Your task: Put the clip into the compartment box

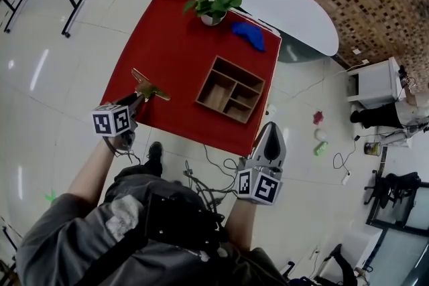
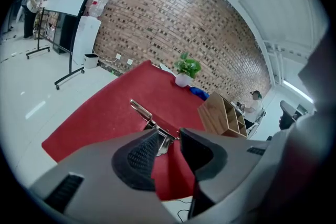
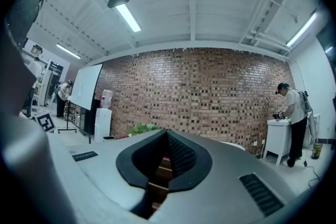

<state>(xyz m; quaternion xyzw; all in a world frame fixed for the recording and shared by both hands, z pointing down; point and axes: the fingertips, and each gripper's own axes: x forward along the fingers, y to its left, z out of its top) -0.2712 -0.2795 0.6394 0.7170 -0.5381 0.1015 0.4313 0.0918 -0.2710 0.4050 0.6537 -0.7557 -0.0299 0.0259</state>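
One clip (image 1: pixel 149 87), one compartment box (image 1: pixel 231 89), one potted plant (image 1: pixel 213 5) on a red surface (image 1: pixel 167 50); two tools.
Clip: brass-coloured, long-handled, at the tips of the released left tool (image 2: pixel 169 136); right tool (image 3: pixel 167 136) clenched, empty.

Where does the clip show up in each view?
Head view: clip on the red cloth, left of the compartment box.
Left gripper view: clip at lower centre, just beyond the jaws.
Right gripper view: not in it.
Shared landmark: potted plant.
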